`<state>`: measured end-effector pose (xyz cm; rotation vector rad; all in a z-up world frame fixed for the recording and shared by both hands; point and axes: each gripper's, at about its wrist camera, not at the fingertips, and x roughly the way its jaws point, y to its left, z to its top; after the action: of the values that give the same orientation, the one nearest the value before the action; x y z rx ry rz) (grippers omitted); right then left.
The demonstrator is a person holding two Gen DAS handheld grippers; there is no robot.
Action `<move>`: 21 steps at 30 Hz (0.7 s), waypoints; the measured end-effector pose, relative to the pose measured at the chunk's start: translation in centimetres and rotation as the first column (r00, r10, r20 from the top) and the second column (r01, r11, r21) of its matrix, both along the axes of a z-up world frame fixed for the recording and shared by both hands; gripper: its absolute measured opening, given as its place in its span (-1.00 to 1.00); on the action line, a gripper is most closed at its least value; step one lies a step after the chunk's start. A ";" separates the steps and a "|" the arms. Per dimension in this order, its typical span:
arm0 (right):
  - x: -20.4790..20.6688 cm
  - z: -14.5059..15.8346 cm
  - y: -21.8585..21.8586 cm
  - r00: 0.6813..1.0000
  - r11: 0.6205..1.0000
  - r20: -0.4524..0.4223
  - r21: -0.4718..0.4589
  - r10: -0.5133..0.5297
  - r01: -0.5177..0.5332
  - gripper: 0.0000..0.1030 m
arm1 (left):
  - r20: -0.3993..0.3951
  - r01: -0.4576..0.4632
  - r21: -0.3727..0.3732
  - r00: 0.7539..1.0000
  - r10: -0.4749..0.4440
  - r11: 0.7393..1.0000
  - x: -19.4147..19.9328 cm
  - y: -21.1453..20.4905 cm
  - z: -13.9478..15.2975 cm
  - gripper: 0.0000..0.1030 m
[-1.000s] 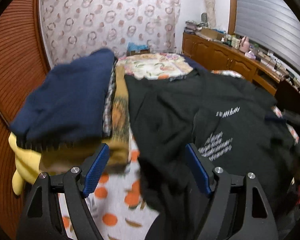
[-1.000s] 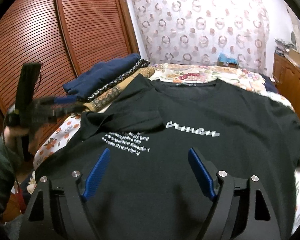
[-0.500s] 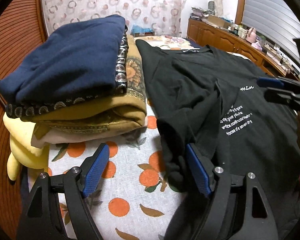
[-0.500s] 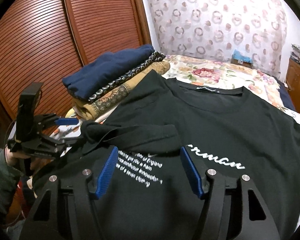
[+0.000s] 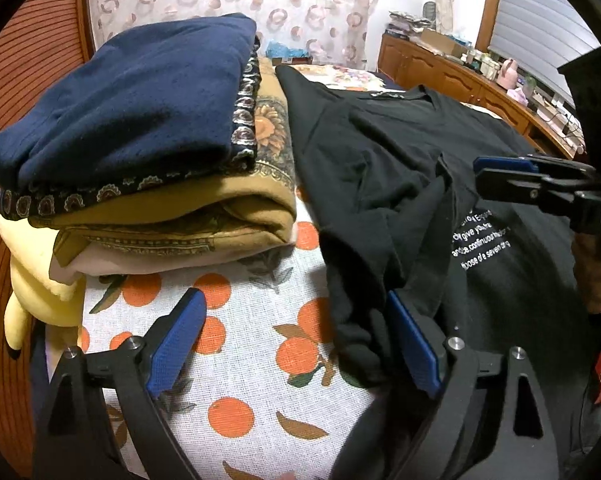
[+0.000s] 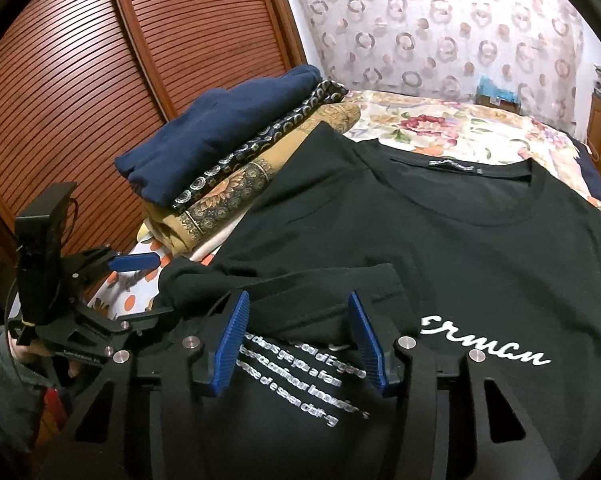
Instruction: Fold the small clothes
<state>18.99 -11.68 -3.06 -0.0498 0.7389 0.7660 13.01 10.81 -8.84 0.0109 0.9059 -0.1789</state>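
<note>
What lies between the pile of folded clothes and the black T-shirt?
In the left wrist view, only a bare strip of orange-print sheet separates the folded pile from the black T-shirt.

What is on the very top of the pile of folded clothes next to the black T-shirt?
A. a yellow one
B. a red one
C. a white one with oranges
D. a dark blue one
D: the dark blue garment lies topmost on the pile of folded clothes, beside the black T-shirt.
</note>
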 end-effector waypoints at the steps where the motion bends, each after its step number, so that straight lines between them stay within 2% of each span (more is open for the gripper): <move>1: 0.1 -0.2 0.3 1.000 1.000 -0.005 0.002 -0.001 0.001 0.04 | 0.000 0.000 0.001 1.000 0.000 1.000 0.0 0.0 0.0 0.76; 5: 0.5 -0.6 1.4 0.999 1.000 -0.035 0.025 -0.002 0.003 0.04 | -0.001 0.000 -0.003 1.000 0.000 1.000 0.0 0.1 0.1 0.76; 12: 1.1 -1.7 3.0 0.998 1.000 -0.061 0.007 -0.024 0.025 0.03 | -0.001 0.001 -0.004 1.000 -0.001 1.000 0.1 0.0 0.0 0.76; 16: 1.4 -1.9 3.8 0.998 0.999 -0.043 -0.033 -0.044 0.043 -0.27 | 0.000 -0.017 -0.023 1.000 0.017 1.000 -0.2 0.4 0.1 0.76; 19: 1.1 -1.9 3.8 0.999 0.999 -0.028 -0.039 -0.035 0.034 -0.75 | 0.019 -0.043 -0.029 0.999 0.043 0.999 -0.8 0.7 0.5 0.76; 21: 0.9 -1.9 3.5 0.999 0.999 -0.028 -0.020 -0.028 0.028 -0.89 | 0.035 -0.053 -0.020 0.998 0.054 0.998 -1.1 0.7 0.7 0.76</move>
<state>19.91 -8.14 -4.98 -0.0464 0.7730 0.7340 11.88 11.54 -8.11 -0.0279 0.8680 -0.1372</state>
